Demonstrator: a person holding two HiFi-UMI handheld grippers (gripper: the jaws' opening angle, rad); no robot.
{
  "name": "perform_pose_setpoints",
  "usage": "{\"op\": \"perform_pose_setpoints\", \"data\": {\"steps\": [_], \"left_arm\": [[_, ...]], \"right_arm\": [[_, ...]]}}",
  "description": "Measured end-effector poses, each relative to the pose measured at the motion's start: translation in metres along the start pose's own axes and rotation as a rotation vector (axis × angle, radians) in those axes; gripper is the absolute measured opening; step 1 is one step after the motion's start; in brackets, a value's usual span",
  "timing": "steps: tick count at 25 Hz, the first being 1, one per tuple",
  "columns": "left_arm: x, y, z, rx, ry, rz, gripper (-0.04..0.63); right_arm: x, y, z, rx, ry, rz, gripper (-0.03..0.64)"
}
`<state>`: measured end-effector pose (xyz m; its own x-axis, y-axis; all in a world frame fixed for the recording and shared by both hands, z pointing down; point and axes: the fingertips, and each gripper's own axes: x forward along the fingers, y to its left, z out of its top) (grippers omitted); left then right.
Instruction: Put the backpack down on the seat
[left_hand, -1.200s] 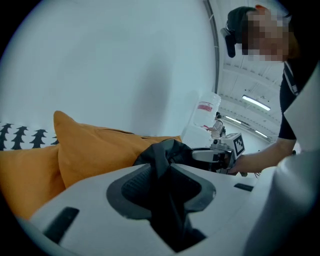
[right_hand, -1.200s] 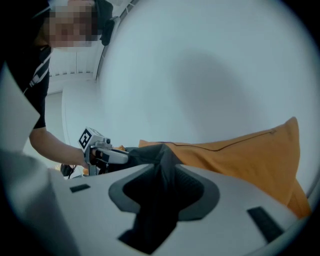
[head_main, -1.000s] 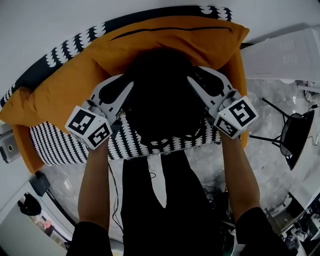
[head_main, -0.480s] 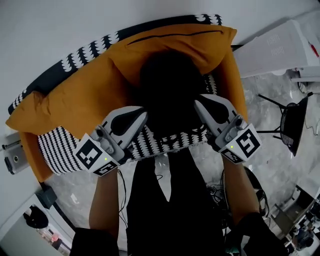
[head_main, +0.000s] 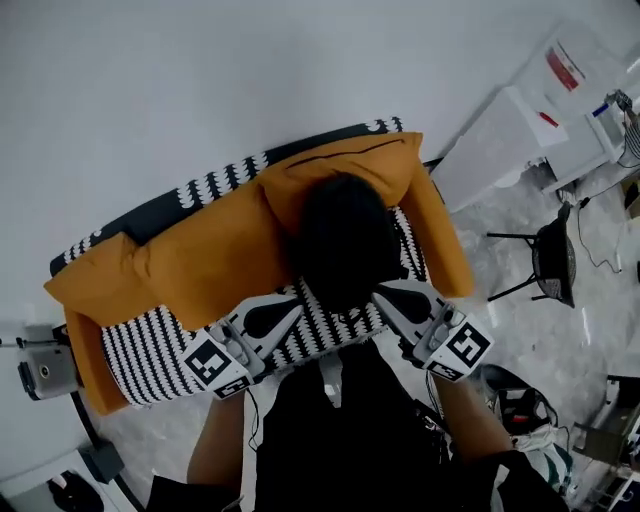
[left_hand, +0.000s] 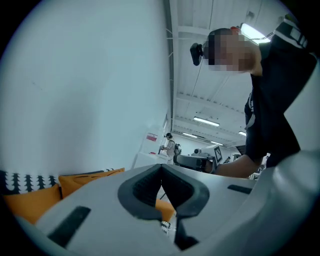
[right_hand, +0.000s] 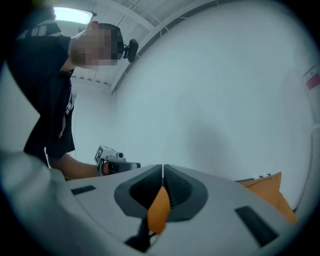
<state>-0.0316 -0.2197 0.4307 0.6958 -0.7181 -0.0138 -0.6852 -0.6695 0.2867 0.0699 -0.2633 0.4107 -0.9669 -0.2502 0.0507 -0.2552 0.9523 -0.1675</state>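
Head view: your soft, probably saggy backpack (head_main: 343, 245) rests on the striped seat (head_main: 150, 350), best gripped by a strap, while left gripper (left_hand: 161, 166) and right gripper (right_hand: 163, 166) jaws sit pressed together, empty.

We see a white wall (head_main: 200, 80) behind and a grey marbled floor (head_main: 590, 330) at right, where a black chair (head_main: 553, 262) stands near a white cabinet (head_main: 505, 138). At far left sits a grey camera (head_main: 45, 372). The left gripper view shows a distant person (left_hand: 170, 146) under ceiling lights (left_hand: 206, 121).
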Motion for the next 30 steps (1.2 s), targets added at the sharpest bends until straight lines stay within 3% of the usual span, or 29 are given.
{"op": "perform_pose_setpoints", "data": {"steps": [6,14,21,30], "left_arm": [[-0.046,-0.041,0.049,0.075,-0.007,-0.013,0.023],[-0.06,-0.09,0.083,0.144,-0.007,-0.026,0.021],[-0.037,-0.16,0.083,0.181,0.022,-0.032,0.023],[-0.032,-0.246,0.057,0.167,0.057,-0.01,0.023]], "right_arm": [[-0.019,0.063,0.047,-0.004,-0.078,-0.034,0.032],[-0.046,0.114,0.078,-0.022,-0.123,0.053,0.032],[-0.078,0.161,0.1,-0.101,-0.139,0.216,0.032],[-0.16,0.198,0.092,0.018,-0.182,0.264,0.031]]}}
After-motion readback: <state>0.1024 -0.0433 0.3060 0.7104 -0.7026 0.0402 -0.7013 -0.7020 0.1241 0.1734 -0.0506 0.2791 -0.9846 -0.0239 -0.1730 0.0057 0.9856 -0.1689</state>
